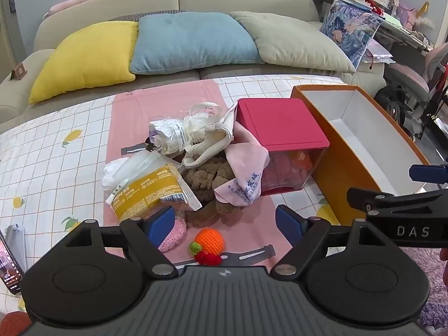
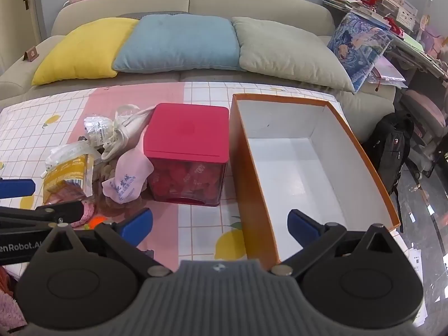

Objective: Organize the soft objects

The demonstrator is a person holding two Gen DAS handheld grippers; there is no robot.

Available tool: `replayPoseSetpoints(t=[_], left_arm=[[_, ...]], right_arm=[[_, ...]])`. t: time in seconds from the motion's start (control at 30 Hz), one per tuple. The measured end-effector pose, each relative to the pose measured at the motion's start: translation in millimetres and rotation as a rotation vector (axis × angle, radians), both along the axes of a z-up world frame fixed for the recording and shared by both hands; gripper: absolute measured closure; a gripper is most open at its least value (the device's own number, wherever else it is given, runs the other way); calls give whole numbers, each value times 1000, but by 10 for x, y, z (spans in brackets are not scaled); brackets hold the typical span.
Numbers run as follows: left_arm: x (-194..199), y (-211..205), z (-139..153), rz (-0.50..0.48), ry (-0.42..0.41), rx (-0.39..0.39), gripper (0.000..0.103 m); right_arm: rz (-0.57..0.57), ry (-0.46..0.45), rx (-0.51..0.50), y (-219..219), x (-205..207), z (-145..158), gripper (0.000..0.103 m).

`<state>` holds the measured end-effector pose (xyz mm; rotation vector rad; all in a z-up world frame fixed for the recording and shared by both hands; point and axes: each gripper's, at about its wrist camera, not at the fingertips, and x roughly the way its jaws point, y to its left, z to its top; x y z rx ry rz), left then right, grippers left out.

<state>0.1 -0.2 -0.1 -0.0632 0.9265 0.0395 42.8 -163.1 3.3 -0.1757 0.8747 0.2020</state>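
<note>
A pile of soft things lies on the pink strip of the table: a yellow packet (image 1: 145, 193), a brown plush (image 1: 208, 177), a pink cloth with blue print (image 1: 243, 168), a cream bag (image 1: 207, 134), a pink knit piece (image 1: 173, 235) and an orange crocheted fruit (image 1: 210, 239). My left gripper (image 1: 224, 224) is open, just above the fruit and holding nothing. My right gripper (image 2: 219, 225) is open and empty, over the near wall of the orange box (image 2: 252, 184), which has a bare white inside. The pile also shows in the right wrist view, with the pink cloth (image 2: 127, 179) at its right.
A red-lidded clear box (image 1: 280, 128) stands between the pile and the orange box (image 1: 333, 176). A phone (image 1: 8, 266) lies at the table's left edge. Behind the table is a sofa with yellow (image 1: 86, 56), blue (image 1: 190, 42) and beige (image 1: 291, 39) cushions. A black backpack (image 2: 392, 145) sits on the floor to the right.
</note>
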Motion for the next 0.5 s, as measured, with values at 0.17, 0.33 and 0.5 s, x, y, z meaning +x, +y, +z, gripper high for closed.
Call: replayPoseSetpoints(t=[0.17,0.33,0.5], left_arm=[[27,-28,-12,4,-3,40,14],[-26,-16,51,8,-11,10,17],[-42,-7,5,4,-23,-15,19]], right_arm=[[-10,14,-11,0,11,-25,3],[-8,2,-11,29,-13,9,3],[-5,-18,3,-4,-48,6,3]])
